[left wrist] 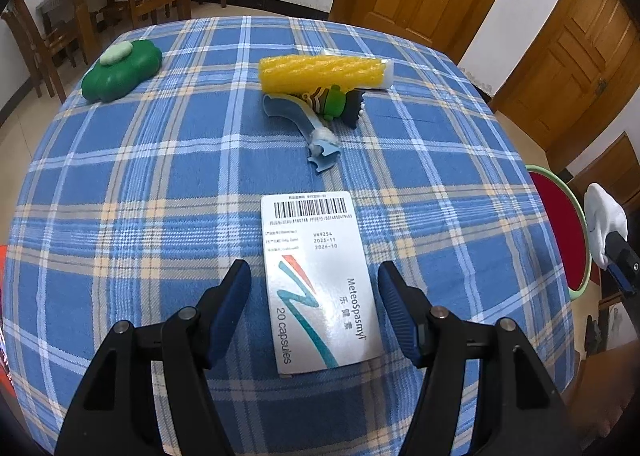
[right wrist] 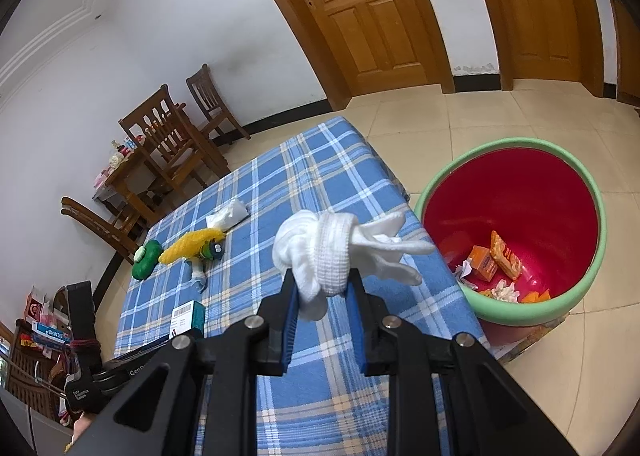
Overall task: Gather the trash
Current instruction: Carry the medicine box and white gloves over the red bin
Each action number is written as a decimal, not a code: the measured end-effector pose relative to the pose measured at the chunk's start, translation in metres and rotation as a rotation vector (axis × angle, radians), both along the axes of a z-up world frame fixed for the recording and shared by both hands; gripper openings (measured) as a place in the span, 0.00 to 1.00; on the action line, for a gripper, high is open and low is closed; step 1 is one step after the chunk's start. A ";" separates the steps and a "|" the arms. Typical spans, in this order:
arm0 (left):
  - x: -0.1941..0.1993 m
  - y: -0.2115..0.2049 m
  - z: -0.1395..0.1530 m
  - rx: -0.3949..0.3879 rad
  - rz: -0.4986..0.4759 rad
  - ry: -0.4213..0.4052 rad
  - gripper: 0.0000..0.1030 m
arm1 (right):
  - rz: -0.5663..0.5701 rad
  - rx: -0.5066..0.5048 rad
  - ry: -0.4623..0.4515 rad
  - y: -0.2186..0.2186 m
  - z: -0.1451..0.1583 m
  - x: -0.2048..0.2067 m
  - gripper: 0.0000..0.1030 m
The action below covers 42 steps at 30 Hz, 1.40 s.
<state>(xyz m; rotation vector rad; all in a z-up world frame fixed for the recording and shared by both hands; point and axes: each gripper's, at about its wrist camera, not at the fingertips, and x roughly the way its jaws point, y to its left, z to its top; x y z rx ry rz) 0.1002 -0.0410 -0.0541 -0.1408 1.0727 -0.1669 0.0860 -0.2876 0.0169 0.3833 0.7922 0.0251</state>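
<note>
Right gripper (right wrist: 322,288) jaws clamped on white glove bundle (right wrist: 332,252), held above plaid table (right wrist: 320,160) beside red bin (right wrist: 516,232). Left gripper (left wrist: 314,296) jaws wide apart, straddling medicine box (left wrist: 320,280) lying flat on table.

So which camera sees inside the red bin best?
The right wrist view: the bin shows whole, open, with orange packets and crumpled paper at its bottom. The left wrist view catches only a sliver of its rim past the table edge.
</note>
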 end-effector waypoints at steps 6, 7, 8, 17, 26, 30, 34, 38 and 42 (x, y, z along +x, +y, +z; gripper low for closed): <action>-0.001 -0.004 -0.001 0.027 -0.010 -0.018 0.64 | -0.001 0.000 0.001 -0.001 -0.001 0.001 0.25; -0.001 -0.004 -0.001 0.029 -0.012 -0.020 0.64 | -0.002 0.001 0.002 -0.001 -0.001 0.000 0.25; -0.001 -0.004 -0.001 0.030 -0.013 -0.022 0.64 | -0.001 0.001 0.002 -0.001 -0.001 0.001 0.25; -0.003 -0.004 0.002 0.005 -0.029 -0.040 0.53 | -0.002 0.002 0.001 -0.002 -0.001 0.000 0.25; -0.005 -0.023 0.021 -0.012 -0.104 -0.100 0.53 | -0.021 0.001 -0.006 -0.007 -0.006 -0.004 0.25; -0.005 -0.038 0.033 -0.021 -0.146 -0.128 0.53 | -0.037 0.000 -0.008 -0.012 -0.005 -0.005 0.25; -0.003 -0.056 0.044 -0.032 -0.195 -0.150 0.53 | -0.059 -0.001 -0.011 -0.020 -0.003 -0.008 0.25; 0.000 -0.079 0.053 -0.038 -0.245 -0.167 0.53 | -0.087 0.002 -0.010 -0.033 -0.003 -0.011 0.25; 0.003 -0.108 0.059 -0.033 -0.298 -0.181 0.53 | -0.118 0.012 -0.008 -0.050 -0.005 -0.015 0.25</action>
